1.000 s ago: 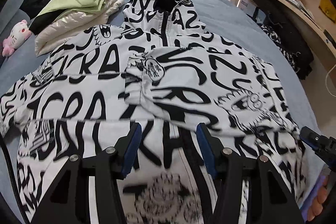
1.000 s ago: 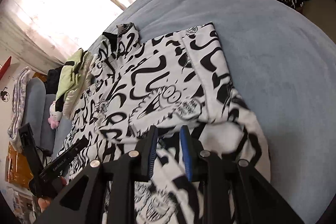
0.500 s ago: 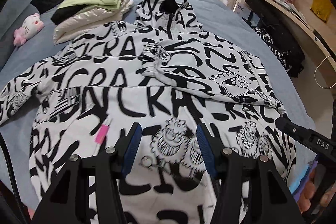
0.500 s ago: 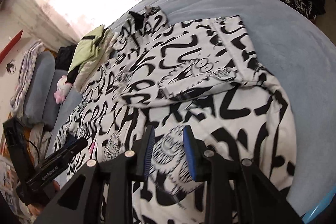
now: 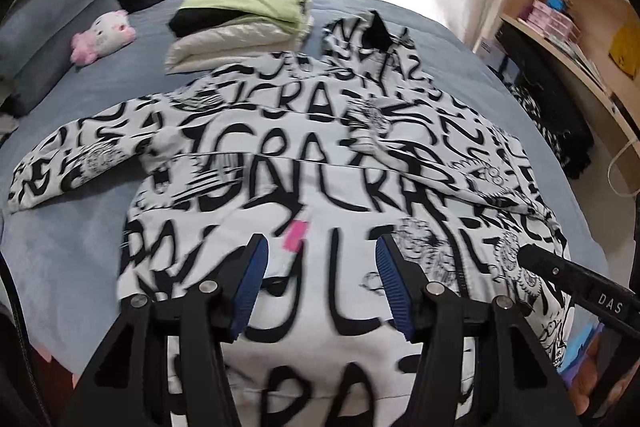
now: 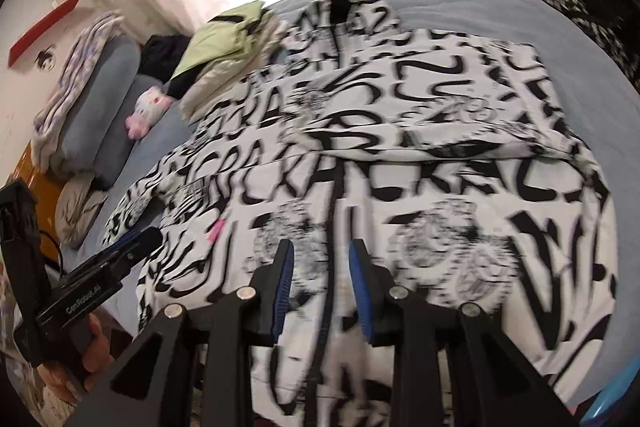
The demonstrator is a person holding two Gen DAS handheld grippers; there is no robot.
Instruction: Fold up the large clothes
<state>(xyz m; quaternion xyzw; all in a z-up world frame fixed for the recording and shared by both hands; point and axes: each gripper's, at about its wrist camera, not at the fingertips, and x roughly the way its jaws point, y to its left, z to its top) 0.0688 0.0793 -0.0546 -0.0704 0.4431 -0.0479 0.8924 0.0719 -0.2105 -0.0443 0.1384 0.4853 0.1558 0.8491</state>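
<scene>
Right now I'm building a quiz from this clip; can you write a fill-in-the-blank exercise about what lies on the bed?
1. The printed jacket is white with ____ lettering.
2. The small tag on the jacket is ____.
3. The top garment of the folded pile is light ____.
4. The plush toy lies on the ____ bedspread.

Missing words: black; pink; green; blue

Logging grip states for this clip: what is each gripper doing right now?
Left gripper: open, holding nothing, above the jacket.
Right gripper: open, narrower gap, holding nothing.
</scene>
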